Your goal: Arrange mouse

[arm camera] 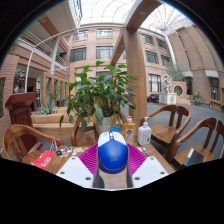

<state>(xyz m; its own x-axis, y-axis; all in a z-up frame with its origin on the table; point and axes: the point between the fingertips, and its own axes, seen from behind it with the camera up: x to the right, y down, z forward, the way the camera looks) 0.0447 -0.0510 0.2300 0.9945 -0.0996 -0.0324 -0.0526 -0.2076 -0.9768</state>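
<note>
Gripper view. The gripper (pixel 112 165) holds a blue mouse (pixel 113 153) between its two fingers, both magenta pads (pixel 92 157) pressing the mouse's flanks; the mouse appears lifted clear of the wooden surface (pixel 70 152), over its near edge. Good execution of this step probably calls for keeping the clamp even on both flanks, lowering the mouse flat and square to the near edge, and releasing only once its base rests on the surface. Beyond the fingers, toward the far edge, stand a potted plant (pixel 100 95), a yellow-labelled bottle (pixel 129 130) and a clear bottle (pixel 145 134); a red item (pixel 43 158) lies toward the left edge. The mouse's underside and the spot directly beneath it are hidden, so its height above the surface cannot be judged; the red item's nature is indistinct.
</note>
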